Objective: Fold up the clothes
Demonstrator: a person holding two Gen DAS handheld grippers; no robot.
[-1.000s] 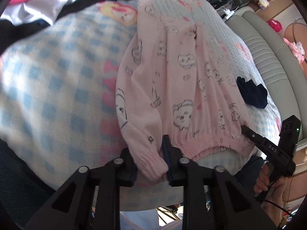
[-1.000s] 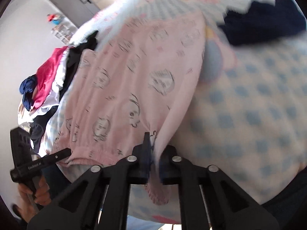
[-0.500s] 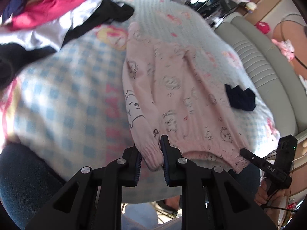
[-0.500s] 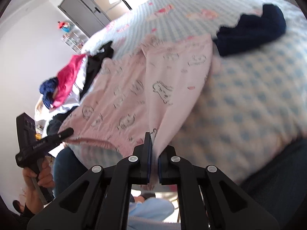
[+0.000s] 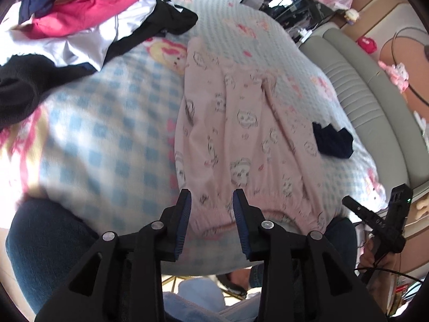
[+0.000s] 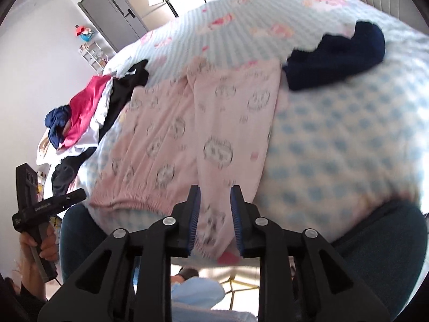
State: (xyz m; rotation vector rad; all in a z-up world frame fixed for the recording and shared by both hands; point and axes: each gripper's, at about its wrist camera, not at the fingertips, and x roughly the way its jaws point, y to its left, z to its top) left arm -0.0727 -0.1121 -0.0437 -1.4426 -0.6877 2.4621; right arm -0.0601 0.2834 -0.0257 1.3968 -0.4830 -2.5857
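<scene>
A pink top with cartoon faces (image 5: pixel 241 134) lies flat on a blue-and-white checked blanket (image 5: pixel 102 134), hem toward me, both sleeves folded in along its sides. My left gripper (image 5: pixel 211 201) is open just above the hem's left end, with nothing between its fingers. In the right wrist view the pink top (image 6: pixel 187 134) fills the middle, and my right gripper (image 6: pixel 214 198) is open over its near right corner, jaws apart around the cloth but not closed on it. The other gripper (image 6: pixel 40 204) shows at far left, held in a hand.
A pile of red, white, black and navy clothes (image 5: pixel 80 21) lies at the blanket's far left. A small navy garment (image 5: pixel 332 139) sits right of the pink top. A grey padded headboard (image 5: pixel 375 80) runs along the right. Below the blanket edge are jeans-clad legs (image 5: pixel 40 241).
Both grippers held the sleeve cuffs a second ago; both have opened and let go. The sleeves now lie folded on the top. Both cameras have pulled back and up.
</scene>
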